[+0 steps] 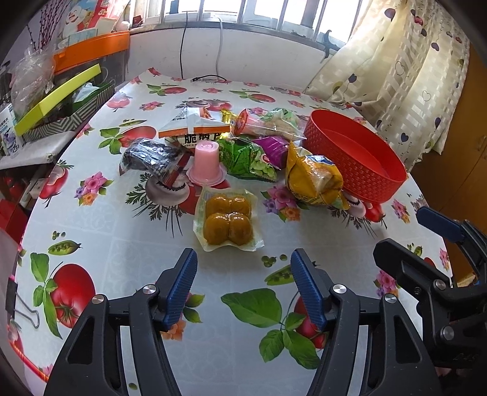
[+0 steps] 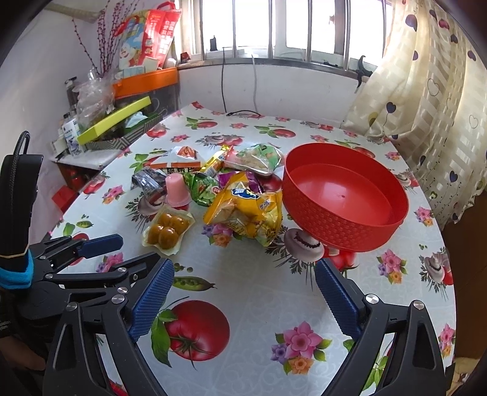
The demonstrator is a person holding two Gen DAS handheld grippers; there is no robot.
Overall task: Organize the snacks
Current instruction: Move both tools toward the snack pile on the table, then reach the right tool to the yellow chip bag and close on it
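Daylight through a barred window (image 2: 274,27), heart-print curtain (image 2: 426,91) beside a white wall (image 1: 258,58).

The tablecloth (image 2: 258,304) looks like glossy printed plastic sheet. The red basket (image 2: 344,225) is matt plastic with a woven-textured wall and a smooth, shiny floor. The snack packets are crinkled glossy film, the yellow bag (image 2: 246,213) among them. The jelly cup (image 1: 206,161) is smooth translucent plastic. Gripper pads (image 1: 179,289) are ribbed blue rubber on matt black arms with metal rivets. The curtain (image 2: 432,100) is cloth.
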